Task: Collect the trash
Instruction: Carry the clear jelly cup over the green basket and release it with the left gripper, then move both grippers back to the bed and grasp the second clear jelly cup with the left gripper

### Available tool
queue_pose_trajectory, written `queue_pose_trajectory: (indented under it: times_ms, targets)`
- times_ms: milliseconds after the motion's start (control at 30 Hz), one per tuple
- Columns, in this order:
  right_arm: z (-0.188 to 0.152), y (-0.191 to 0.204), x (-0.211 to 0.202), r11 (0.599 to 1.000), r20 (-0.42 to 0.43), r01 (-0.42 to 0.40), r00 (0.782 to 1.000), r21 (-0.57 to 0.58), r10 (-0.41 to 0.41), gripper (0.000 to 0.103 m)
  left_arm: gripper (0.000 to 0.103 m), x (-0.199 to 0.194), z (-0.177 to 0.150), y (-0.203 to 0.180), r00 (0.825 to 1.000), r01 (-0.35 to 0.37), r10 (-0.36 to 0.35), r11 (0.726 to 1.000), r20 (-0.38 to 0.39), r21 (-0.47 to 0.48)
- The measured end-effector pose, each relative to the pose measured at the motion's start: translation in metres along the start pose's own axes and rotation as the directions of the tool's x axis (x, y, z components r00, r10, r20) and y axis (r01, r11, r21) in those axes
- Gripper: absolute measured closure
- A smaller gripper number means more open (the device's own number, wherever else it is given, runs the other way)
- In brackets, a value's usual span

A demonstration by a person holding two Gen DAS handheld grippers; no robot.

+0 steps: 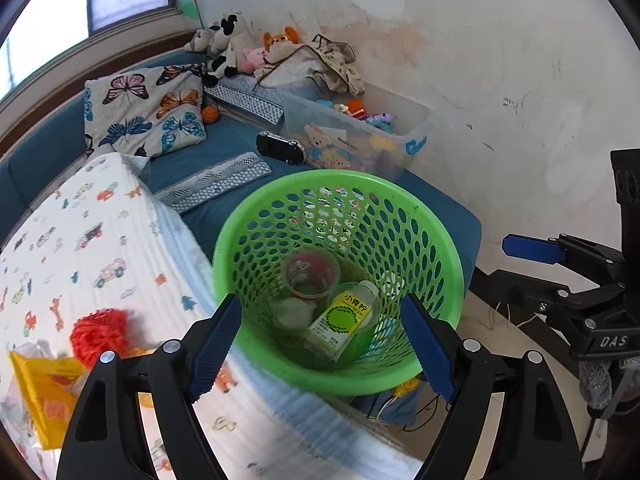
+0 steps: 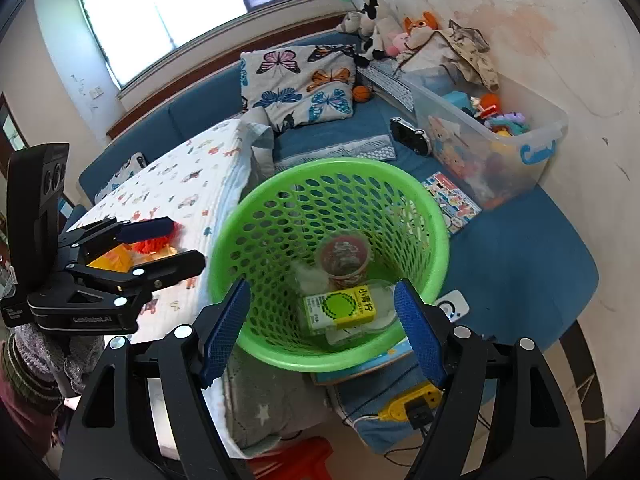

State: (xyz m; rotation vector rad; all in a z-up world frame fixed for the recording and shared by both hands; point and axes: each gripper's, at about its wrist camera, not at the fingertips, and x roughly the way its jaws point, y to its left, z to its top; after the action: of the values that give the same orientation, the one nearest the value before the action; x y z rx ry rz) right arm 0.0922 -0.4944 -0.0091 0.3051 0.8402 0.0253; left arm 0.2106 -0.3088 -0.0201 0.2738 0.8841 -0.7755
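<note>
Stained, scuffed white wall (image 1: 500, 80) on the right. Bright daylight through a wide window (image 2: 168, 4) above a brown wooden sill. Blue padded bed (image 2: 520, 256) along the wall, butterfly pillow (image 2: 300, 80) near the head, pale floor (image 2: 592, 364) at lower right.

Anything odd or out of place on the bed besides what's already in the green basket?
Yes. A yellow wrapper and red mesh netting lie loose on the printed blanket, left of the green basket, which already holds a bottle and cup. Both grippers are empty, jaws open.
</note>
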Motion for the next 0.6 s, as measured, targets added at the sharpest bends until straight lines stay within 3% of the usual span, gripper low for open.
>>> queue_pose_trajectory:
  times_ms: [433, 600]
  targets:
    - [-0.006, 0.044, -0.001, 0.997, 0.011, -0.051, 0.999, -0.065, 0.052, 0.023, 0.024, -0.061, -0.043, 0.029, 0.996, -0.056, 0.059, 0.997, 0.064, -0.061]
    - [-0.008, 0.063, 0.003, 0.993, 0.007, -0.079, 0.997, -0.089, 0.080, 0.022, 0.024, -0.084, -0.066, 0.048, 0.989, -0.107, 0.115, 0.990, 0.091, -0.090]
